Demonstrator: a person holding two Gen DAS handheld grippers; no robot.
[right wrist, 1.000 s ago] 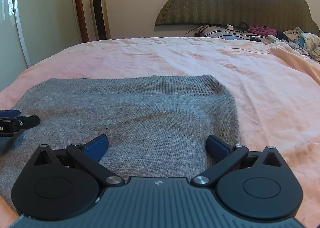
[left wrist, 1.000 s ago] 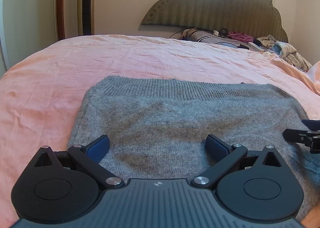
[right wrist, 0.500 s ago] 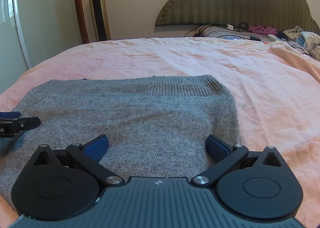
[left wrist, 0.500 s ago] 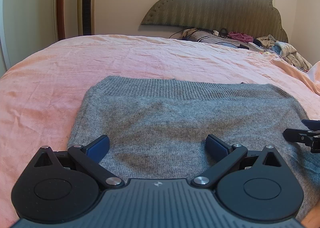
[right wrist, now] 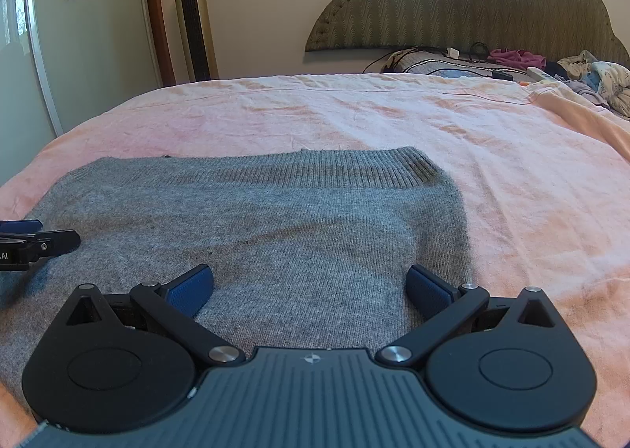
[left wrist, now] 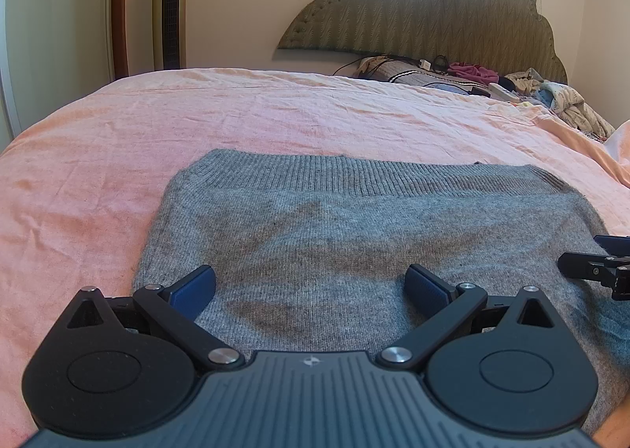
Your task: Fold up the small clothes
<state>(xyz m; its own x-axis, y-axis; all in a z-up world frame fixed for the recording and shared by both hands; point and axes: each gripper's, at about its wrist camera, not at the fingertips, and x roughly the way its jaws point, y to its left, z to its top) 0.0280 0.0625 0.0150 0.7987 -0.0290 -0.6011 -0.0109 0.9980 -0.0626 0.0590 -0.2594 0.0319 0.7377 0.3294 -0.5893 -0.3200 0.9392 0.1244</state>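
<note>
A grey knitted sweater (left wrist: 354, 235) lies flat on the pink bed sheet (left wrist: 118, 156), its ribbed hem along the far edge. My left gripper (left wrist: 310, 288) hovers open over the sweater's near left part, nothing between its blue pads. In the right wrist view the same sweater (right wrist: 275, 223) fills the near left, and my right gripper (right wrist: 310, 286) stands open over its near right part, close to the right side edge. Each gripper's tip shows at the edge of the other's view: the right gripper (left wrist: 594, 267) and the left gripper (right wrist: 35, 243).
A padded green headboard (left wrist: 425, 15) stands against the far wall. Loose clothes, a pillow and cables (left wrist: 492, 82) pile up at the bed's far right. A gold tower fan (right wrist: 195, 15) stands by the wall at left, beside a sliding door (right wrist: 59, 23).
</note>
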